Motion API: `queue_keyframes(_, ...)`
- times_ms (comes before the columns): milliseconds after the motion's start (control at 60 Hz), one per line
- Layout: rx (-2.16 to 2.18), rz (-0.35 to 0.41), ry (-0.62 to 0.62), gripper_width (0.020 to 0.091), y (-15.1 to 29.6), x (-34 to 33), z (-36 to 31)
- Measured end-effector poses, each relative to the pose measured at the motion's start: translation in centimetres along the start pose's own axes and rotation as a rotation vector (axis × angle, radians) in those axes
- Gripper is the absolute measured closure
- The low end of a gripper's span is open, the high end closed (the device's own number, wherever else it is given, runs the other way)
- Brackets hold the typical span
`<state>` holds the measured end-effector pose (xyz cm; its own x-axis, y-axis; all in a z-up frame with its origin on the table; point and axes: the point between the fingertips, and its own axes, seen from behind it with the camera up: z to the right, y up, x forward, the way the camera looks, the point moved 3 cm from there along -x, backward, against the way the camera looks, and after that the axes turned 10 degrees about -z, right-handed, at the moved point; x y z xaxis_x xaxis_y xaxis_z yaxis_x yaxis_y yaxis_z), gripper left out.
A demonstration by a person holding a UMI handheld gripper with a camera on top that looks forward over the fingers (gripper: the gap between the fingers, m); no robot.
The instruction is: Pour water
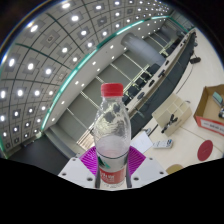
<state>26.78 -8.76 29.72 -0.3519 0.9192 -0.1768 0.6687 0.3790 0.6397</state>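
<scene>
A clear plastic water bottle (111,130) with a red cap (113,90) and a red and white label stands upright between my fingers. Water fills only its lower part. My gripper (112,165) is shut on the bottle, with the magenta pads (87,160) pressed against both sides at label height. The bottle is lifted, with the room far behind it. The fingers' tips are hidden behind the bottle.
Beyond the bottle lies a large white table (165,75) with dark chairs along it. To the right are a cardboard box (212,108), a dark red round object (206,149) and a small item (171,141). A ceiling with rows of lights (45,60) fills the left.
</scene>
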Motion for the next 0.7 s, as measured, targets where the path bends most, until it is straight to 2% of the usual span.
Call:
queue_keyframes(167,-0.441,0.093,-0.188,0.0755,6.0,-2.0,3.3)
queue_keyframes(300,-0.642,0.107,-0.375,0.0758,8.3,-3.2,10.7)
queue_keyframes(350,-0.677,0.101,-0.428,0.0758,8.1,-3.0,15.2)
queue_keyframes(467,-0.691,0.041,-0.511,0.0756,6.9,-3.3,19.9)
queue_keyframes(483,-0.692,0.036,-0.52,0.0757,6.1,-1.9,22.2)
queue_keyframes(617,-0.674,-0.012,-0.557,0.0755,3.8,-3.7,26.0)
queue_keyframes(633,-0.669,-0.015,-0.563,0.0755,3.4,-1.2,27.2)
queue_keyframes(700,-0.655,-0.033,-0.577,0.0755,1.9,-3.0,29.1)
